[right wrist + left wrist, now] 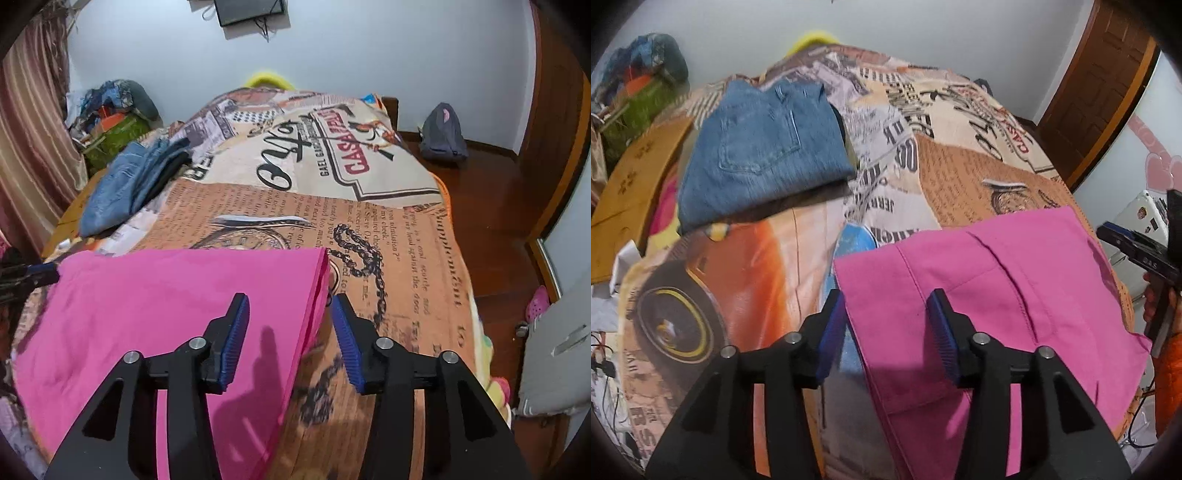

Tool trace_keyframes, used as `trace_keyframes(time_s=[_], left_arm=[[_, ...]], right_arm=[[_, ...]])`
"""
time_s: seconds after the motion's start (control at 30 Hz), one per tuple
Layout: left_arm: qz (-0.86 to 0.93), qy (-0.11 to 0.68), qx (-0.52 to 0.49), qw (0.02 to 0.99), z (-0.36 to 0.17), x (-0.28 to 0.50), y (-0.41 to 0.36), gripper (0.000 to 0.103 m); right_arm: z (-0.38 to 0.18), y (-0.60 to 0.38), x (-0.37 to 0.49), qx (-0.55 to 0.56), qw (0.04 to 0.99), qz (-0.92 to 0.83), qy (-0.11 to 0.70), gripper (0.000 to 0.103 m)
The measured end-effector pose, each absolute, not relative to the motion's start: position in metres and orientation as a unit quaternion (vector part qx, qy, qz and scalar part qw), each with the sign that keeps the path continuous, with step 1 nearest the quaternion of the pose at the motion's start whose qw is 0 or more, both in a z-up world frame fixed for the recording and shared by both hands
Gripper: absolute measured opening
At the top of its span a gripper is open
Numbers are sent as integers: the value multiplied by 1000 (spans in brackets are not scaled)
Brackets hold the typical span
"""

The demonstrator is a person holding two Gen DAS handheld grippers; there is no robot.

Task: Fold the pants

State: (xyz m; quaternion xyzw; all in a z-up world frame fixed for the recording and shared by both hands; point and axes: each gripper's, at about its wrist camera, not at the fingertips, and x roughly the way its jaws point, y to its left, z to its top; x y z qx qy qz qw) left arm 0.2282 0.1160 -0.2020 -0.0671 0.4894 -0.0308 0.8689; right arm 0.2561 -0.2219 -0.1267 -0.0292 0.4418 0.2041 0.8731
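A home bedroom: a bed (388,229) under a newspaper-print blanket (953,147), striped curtains (33,122), a wooden door (1100,81), and a backpack (441,134) on the wooden floor (491,206).

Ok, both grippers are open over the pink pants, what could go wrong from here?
The left gripper straddles the pink pants edge and might also pinch the printed bedspread. The right gripper hangs over stacked layers and might catch only some. Dragging could wrinkle the fold.
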Motion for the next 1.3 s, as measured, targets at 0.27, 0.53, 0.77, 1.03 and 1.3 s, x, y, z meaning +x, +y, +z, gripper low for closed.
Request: trace_keyframes(time_s=[0.27, 0.53, 0.77, 1.03, 1.3], left_arm=[[-53, 503, -91, 858, -218, 237, 116, 53], [-57, 484, -63, 871, -218, 238, 106, 36], [-25, 478, -41, 877, -217, 243, 107, 35], [3, 471, -36, 882, -193, 231, 115, 35], [-39, 438, -29, 897, -155, 193, 88, 45]], right_arm=[[-167, -209, 290, -53, 848, 205, 485, 46], [-182, -205, 301, -23, 830, 238, 504, 10], [-180, -190, 311, -69, 849, 221, 474, 5], [-158, -181, 320, -73, 845, 217, 484, 13], [-108, -186, 262, -85, 863, 242, 435, 36]])
